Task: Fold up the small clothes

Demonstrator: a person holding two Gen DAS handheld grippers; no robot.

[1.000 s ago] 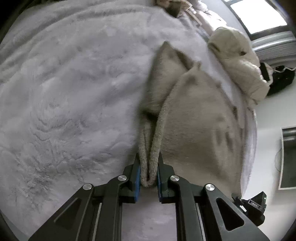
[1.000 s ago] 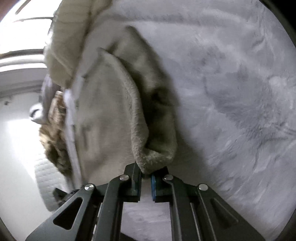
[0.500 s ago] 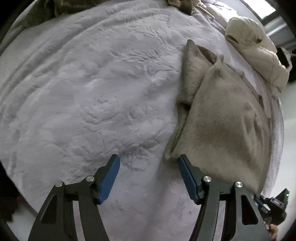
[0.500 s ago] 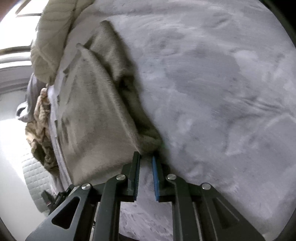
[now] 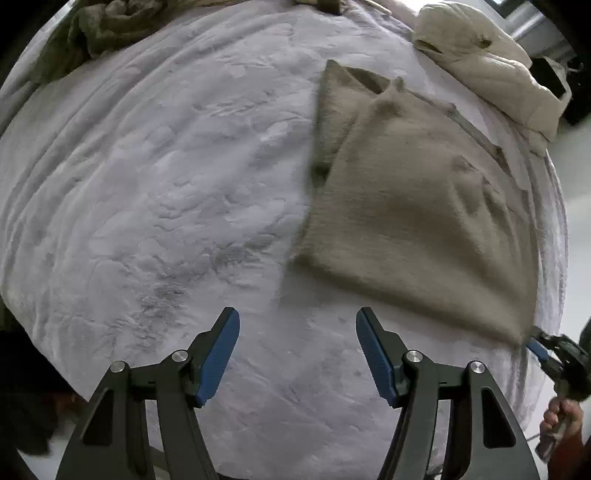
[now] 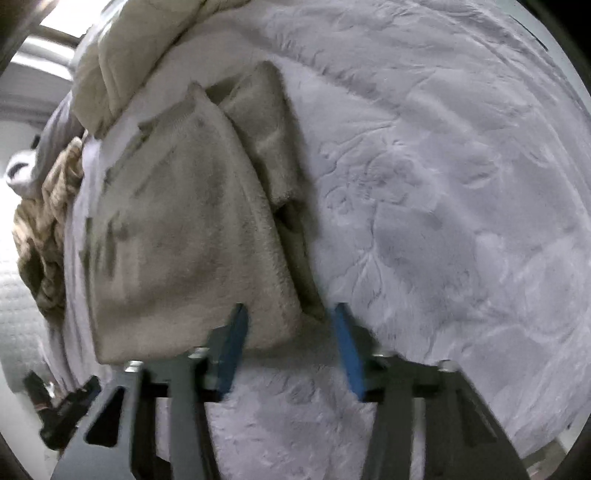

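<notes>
Beige fleece garment (image 5: 417, 206) lies folded on the blanket (image 5: 166, 184), both grippers' jaws released.

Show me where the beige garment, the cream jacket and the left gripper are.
beige garment (image 5: 424, 221): left wrist view, middle of folded top layer.
cream jacket (image 5: 476, 48): left wrist view, upper puffy part.
left gripper (image 5: 297, 354): left wrist view, between open fingertips.

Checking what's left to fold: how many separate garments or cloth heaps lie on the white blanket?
3: tan fleece garment folded at the blanket's right, cream padded jacket beyond it, olive heap far left. Others may be hidden.
</notes>
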